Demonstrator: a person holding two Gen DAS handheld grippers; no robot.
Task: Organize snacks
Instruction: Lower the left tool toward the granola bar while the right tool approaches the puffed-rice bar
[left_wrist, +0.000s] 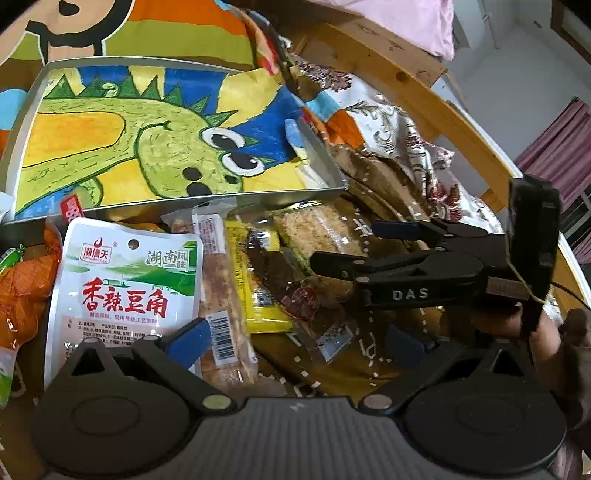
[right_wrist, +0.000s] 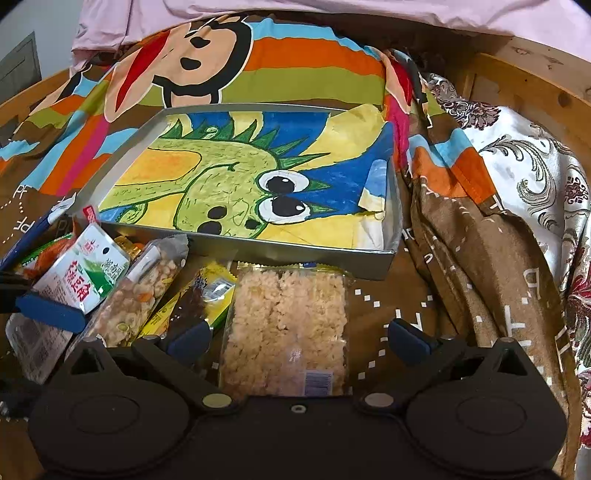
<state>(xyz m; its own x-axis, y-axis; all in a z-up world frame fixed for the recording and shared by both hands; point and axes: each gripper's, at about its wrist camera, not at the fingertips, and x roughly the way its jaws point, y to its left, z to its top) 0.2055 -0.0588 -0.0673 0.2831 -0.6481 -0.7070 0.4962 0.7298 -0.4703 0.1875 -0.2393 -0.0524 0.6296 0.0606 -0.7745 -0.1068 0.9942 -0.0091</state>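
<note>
Both grippers hover low over a bed covered by a brown blanket (right_wrist: 436, 306) with white dotted marks, where a row of snack packets lies in front of a shallow grey tray (right_wrist: 393, 221) lined with a dinosaur drawing (right_wrist: 229, 181). The right gripper (right_wrist: 297, 338) has its jaws spread wide with nothing pinched; the clear packet of puffed rice cake (right_wrist: 288, 328) lies between them, reaching from under the gripper body toward the tray's near wall. Just left of the left jaw sit a yellow packet (right_wrist: 214, 295) and a clear bag of mixed crackers (right_wrist: 136, 299), and further left a white pouch with red characters (right_wrist: 79, 282). The left gripper (left_wrist: 295, 343) also has its jaws spread and empty; the white pouch (left_wrist: 125, 280) lies just beyond its left jaw, a long wrapped cracker bar (left_wrist: 218, 291) beside that, and the yellow packet (left_wrist: 258, 288) ahead between the jaws. An orange packet (left_wrist: 26, 288) lies at the far left. The right gripper (left_wrist: 341, 245) reaches in from the right over the rice cake (left_wrist: 317, 229). The tray holds no snacks.
</note>
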